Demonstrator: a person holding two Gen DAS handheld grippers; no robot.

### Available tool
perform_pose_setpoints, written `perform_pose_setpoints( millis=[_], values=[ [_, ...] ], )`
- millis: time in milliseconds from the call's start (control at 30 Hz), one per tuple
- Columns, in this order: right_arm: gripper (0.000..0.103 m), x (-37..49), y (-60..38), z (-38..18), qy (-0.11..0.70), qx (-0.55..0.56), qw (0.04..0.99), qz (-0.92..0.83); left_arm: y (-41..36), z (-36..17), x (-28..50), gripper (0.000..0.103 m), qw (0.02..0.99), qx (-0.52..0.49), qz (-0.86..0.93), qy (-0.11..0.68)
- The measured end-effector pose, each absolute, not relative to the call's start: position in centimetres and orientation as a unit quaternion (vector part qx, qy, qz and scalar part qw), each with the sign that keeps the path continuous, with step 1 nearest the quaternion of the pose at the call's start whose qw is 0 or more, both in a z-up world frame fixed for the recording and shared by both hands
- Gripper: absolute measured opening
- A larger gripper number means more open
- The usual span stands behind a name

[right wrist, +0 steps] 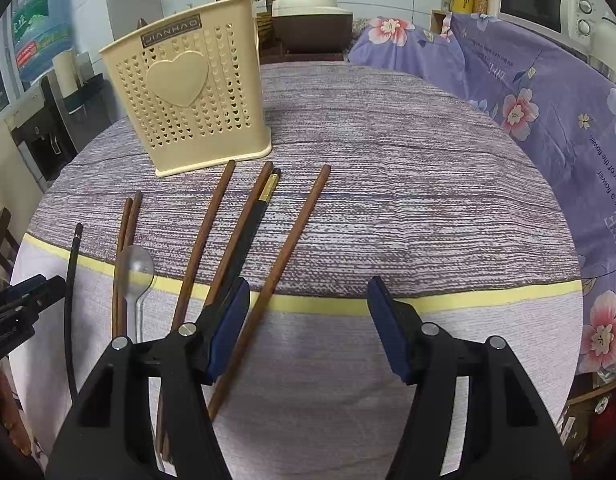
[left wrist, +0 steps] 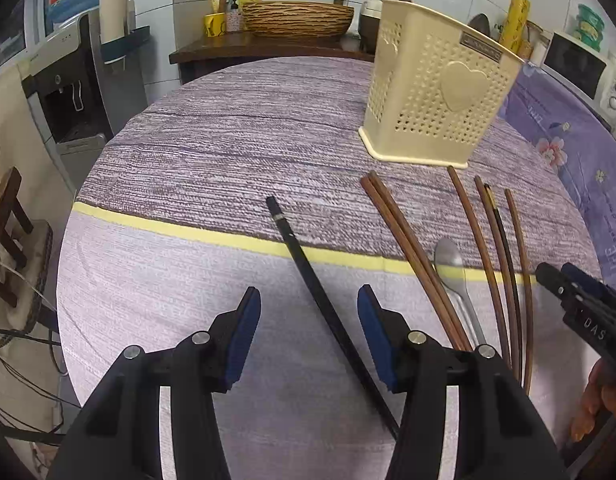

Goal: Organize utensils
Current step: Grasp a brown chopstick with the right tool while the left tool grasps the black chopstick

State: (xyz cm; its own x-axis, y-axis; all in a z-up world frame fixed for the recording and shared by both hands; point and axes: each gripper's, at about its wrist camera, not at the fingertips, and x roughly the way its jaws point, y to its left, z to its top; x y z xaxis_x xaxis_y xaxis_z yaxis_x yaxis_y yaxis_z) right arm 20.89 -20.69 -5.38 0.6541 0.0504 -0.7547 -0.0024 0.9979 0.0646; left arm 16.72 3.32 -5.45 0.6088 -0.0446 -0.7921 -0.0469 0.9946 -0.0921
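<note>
A cream perforated utensil holder (left wrist: 436,92) with a heart stands upright at the far side of the round table; it also shows in the right wrist view (right wrist: 191,100). In front of it lie several brown chopsticks (left wrist: 408,248) (right wrist: 211,232), a black chopstick with a gold band (right wrist: 251,232), a metal spoon (left wrist: 452,268) (right wrist: 135,272) and a lone black chopstick (left wrist: 308,272) (right wrist: 71,280). My left gripper (left wrist: 308,320) is open, its jaws on either side of the lone black chopstick. My right gripper (right wrist: 308,320) is open and empty, right of the brown chopsticks; it also shows in the left wrist view (left wrist: 568,284).
The table wears a purple-grey woven cloth (left wrist: 227,140) with a yellow stripe (right wrist: 468,296). A water dispenser (left wrist: 67,92) stands left, a wooden counter with a woven basket (left wrist: 297,18) behind, and a floral purple cover (right wrist: 548,92) and microwave (right wrist: 544,0) right.
</note>
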Motion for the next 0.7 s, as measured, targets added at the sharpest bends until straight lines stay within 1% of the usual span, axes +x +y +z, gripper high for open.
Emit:
perform_pose_setpoints(
  millis=[167,300,333,400,467,533,600,633,700],
  values=[
    [0.059,22.8,-20.9,-5.0,0.425,0.049,0.904,0.004,4.5,-5.5,17.7,0.052,0.893,-0.067,0.019,0.445],
    [0.048,24.7,-21.2,-4.9,0.436,0.069,0.897,-0.013,5.1,-5.5,18.7,0.050,0.886,-0.099,0.024,0.453],
    [0.047,25.3,-21.3,-4.9,0.440,0.074,0.895,-0.018,4.9,-5.5,18.9,0.049,0.886,-0.099,0.026,0.452],
    [0.043,26.3,-21.2,-5.0,0.451,0.082,0.889,-0.025,4.6,-5.3,19.3,0.045,0.888,-0.101,0.031,0.448],
    [0.042,27.1,-21.0,-5.1,0.453,0.084,0.887,-0.035,4.2,-5.3,19.6,0.037,0.888,-0.103,0.043,0.446],
    [0.039,27.7,-20.8,-5.4,0.458,0.082,0.884,-0.041,4.0,-5.6,20.1,0.034,0.883,-0.110,0.047,0.454],
    [0.033,28.1,-20.4,-5.8,0.465,0.080,0.881,-0.043,3.7,-6.2,20.5,0.031,0.880,-0.103,0.056,0.460],
    [0.032,28.3,-20.3,-6.0,0.469,0.078,0.879,-0.045,3.6,-6.2,20.5,0.028,0.882,-0.099,0.062,0.457],
    [0.026,28.4,-20.1,-6.1,0.464,0.069,0.882,-0.055,3.6,-6.2,20.6,0.024,0.882,-0.101,0.071,0.456]
  ],
)
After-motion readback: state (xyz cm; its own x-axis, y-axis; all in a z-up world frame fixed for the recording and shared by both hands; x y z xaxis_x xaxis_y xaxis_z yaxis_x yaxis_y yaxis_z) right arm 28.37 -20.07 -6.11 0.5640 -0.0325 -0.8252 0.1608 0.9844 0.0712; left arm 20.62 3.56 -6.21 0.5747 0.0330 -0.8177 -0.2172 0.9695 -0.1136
